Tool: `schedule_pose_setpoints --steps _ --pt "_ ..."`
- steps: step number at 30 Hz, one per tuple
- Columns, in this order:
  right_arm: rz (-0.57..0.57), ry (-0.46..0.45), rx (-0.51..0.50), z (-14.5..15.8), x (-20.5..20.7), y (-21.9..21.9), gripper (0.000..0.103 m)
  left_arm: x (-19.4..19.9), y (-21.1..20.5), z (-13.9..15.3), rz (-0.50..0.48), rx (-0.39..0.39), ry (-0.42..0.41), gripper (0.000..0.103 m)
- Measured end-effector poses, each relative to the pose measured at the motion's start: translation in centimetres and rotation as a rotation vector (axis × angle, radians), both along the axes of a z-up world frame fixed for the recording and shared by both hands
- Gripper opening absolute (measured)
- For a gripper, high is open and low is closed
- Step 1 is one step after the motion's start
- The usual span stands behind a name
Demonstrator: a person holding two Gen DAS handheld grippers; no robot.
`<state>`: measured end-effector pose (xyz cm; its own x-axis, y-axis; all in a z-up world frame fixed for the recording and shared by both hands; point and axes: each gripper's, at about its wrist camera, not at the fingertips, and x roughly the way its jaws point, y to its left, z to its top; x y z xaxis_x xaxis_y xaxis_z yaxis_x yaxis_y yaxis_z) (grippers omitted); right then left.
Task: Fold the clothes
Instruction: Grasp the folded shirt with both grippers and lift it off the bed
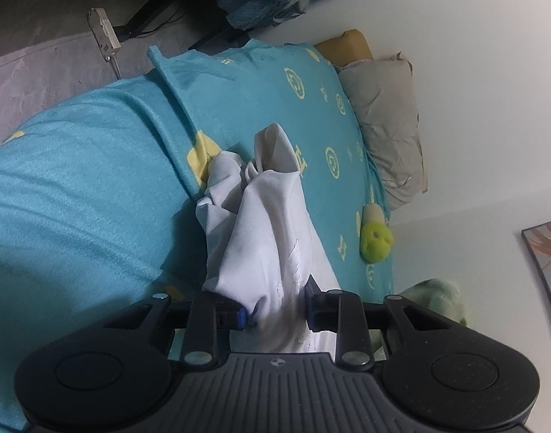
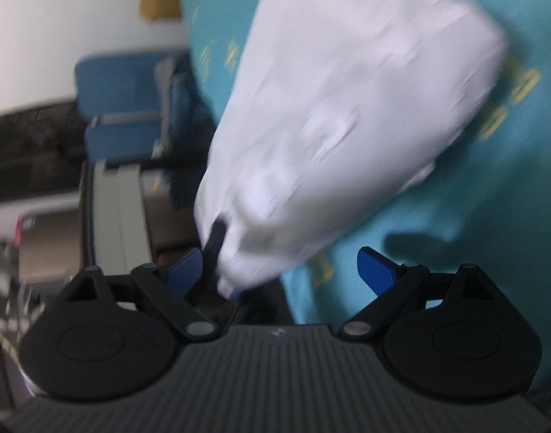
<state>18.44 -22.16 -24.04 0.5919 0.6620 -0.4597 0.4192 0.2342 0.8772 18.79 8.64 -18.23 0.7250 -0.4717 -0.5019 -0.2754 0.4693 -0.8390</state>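
We've got the white garment (image 1: pixel 261 223) bunched and lifted over the teal bedspread (image 1: pixel 77 187), pinched between the tongs of our left gripper (image 1: pixel 277 312). Our right gripper (image 2: pixel 280 270) stands wide apart, holding nothing, the cloth just beside its left finger. One pinch only: the garment may slip or twist as it swings. Yellow emblems pattern the bedspread; we read no lettering.

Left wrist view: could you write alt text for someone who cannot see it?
Black tongs with blue tips pinch a bunched white garment that trails forward over a teal blanket with yellow symbols. A green plush toy and a grey pillow lie by the white wall.
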Motion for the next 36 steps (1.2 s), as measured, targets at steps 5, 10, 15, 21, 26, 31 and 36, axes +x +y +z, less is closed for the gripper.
schedule_pose_setpoints --steps 5,10,15,21,26,31,36 --pt "-0.269 0.030 -0.061 -0.1 -1.9 -3.2 0.095 0.2 0.1 -0.1 0.012 -0.014 0.005 0.029" --pt "-0.328 0.016 -0.112 0.0 -2.0 -4.1 0.062 0.5 0.0 0.0 0.017 -0.014 0.006 0.029" --pt "-0.278 -0.012 -0.213 0.8 -1.4 -3.5 0.028 0.4 -0.1 0.2 0.020 -0.016 0.000 0.027" --pt "-0.262 -0.073 -0.193 4.2 -2.9 -4.4 0.021 -1.3 0.1 3.7 0.034 -0.033 -0.020 0.024" --pt "-0.239 -0.168 -0.213 10.5 -5.9 -4.9 0.020 -5.2 -0.1 9.6 0.010 -0.058 -0.059 0.024" --pt "-0.247 -0.232 -0.206 15.3 -10.9 -5.6 0.020 -9.4 -0.7 14.3 -0.023 -0.073 -0.065 0.024" --pt "-0.276 -0.245 -0.223 18.4 -14.0 -7.8 0.020 -10.5 -3.3 17.6 -0.121 -0.051 -0.028 0.024"
